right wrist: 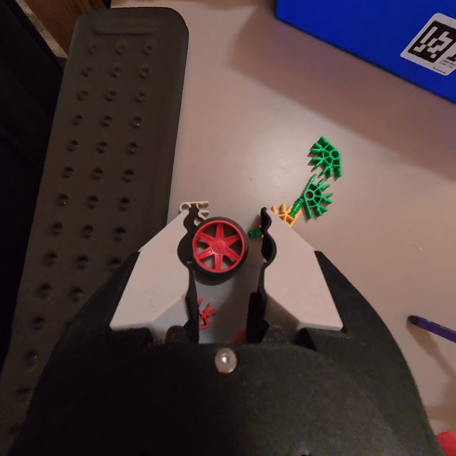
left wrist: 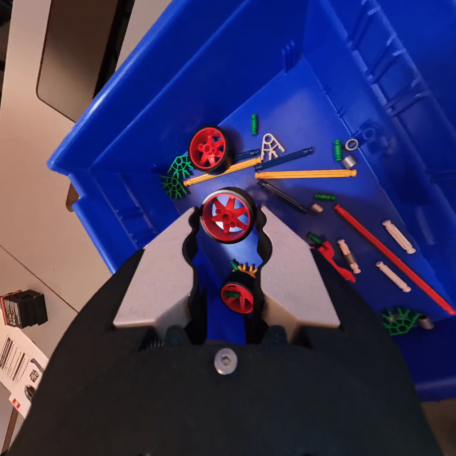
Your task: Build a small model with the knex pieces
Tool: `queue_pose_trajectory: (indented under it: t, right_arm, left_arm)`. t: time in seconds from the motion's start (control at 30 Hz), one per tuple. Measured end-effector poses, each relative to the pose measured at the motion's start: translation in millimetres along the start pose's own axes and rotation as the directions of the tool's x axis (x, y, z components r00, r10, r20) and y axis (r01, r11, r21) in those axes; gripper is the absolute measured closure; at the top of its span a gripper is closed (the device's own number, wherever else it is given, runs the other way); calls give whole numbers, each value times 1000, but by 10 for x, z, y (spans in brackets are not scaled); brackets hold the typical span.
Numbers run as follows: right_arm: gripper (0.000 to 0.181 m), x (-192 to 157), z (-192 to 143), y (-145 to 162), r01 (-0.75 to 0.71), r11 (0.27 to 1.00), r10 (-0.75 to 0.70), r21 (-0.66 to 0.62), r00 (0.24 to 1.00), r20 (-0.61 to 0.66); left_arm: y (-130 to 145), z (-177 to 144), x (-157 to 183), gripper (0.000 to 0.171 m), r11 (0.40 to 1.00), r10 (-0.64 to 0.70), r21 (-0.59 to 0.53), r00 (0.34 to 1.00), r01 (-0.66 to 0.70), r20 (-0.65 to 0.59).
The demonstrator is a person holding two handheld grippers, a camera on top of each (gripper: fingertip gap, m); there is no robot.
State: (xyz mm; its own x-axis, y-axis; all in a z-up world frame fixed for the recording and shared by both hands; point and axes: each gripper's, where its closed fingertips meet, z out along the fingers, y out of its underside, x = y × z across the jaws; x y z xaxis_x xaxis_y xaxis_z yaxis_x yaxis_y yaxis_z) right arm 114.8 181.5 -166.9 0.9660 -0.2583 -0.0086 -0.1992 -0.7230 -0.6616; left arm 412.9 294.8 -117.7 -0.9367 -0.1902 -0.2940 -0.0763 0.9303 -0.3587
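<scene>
Blue plastic is filling most of the left wrist view: a deep bin [left wrist: 172, 81] with tall ribbed walls is sitting on a pale bench [left wrist: 27, 172], and its floor is leaving open room at the far end, beyond a scatter of toy building pieces. The left claw [left wrist: 228, 217] is reaching down inside with its fingers spread, one on each side of a red-spoked wheel with a black tyre [left wrist: 227, 215]; whether the tips are touching the tyre I cannot tell. A second wheel [left wrist: 208, 148] is leaning farther off beside two green fan-shaped connectors [left wrist: 176, 176], and a third wheel [left wrist: 237, 298] is lying nearer, between the fingers. Yellow rods [left wrist: 306, 174], a long red rod [left wrist: 394, 259] against the right wall, blue rods and small green pegs are lying about. On the bench to the left, a black block [left wrist: 24, 308] and a printed white card [left wrist: 17, 365] are resting.

In the right wrist view the right claw [right wrist: 227, 214] is hanging spread over the bench [right wrist: 246, 111], with a red wheel [right wrist: 218, 248] lying flat against its left finger and clear of the right one. A black studded mat [right wrist: 111, 148] is bordering the left. Green connectors [right wrist: 320, 177] and a yellow one [right wrist: 286, 214] are lying to the right, with bare bench beyond. The blue bin's wall [right wrist: 345, 32], far right, is bearing a square black-and-white marker sticker [right wrist: 434, 44].
</scene>
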Motion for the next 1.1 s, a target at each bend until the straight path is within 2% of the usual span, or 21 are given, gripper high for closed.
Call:
queue_pose_trajectory:
  t: [0.23,0.43,0.53,0.63,0.73,0.83,0.9,1.03,1.1]
  right_arm:
    - [144,-14,-6,9,3,1000,-2,-6,1000,30]
    - [144,-27,-25,22,22,1000,-22,-12,1000,14]
    - [144,-51,-33,29,29,1000,-29,-6,1000,9]
    - [143,-56,-55,46,55,998,-55,-13,998,-10]
    - [142,-58,-86,68,73,997,-73,-19,997,-24]
    - [142,-66,-90,76,77,997,-77,-18,997,-24]
    - [142,-65,-87,76,74,997,-74,-15,997,-22]
    - [143,-64,-90,78,83,996,-83,-15,996,-32]
    - [143,-63,-97,80,96,995,-96,-20,995,-41]
  left_arm:
    - [22,21,202,128,999,38,3,996,-38,-81]
    - [60,115,440,127,997,44,-51,989,-52,-143]
    - [101,100,479,98,997,-3,-75,993,-6,-115]
    - [212,-30,498,95,993,-67,-97,996,62,-54]
    - [293,-131,661,118,991,-112,-84,992,107,-54]
    - [478,-78,818,135,982,-128,-147,990,119,-56]
    - [577,-14,877,139,974,-155,-177,986,141,-67]
    - [588,39,948,164,978,-160,-150,983,146,-86]
    - [580,38,945,165,982,-147,-131,986,136,-77]
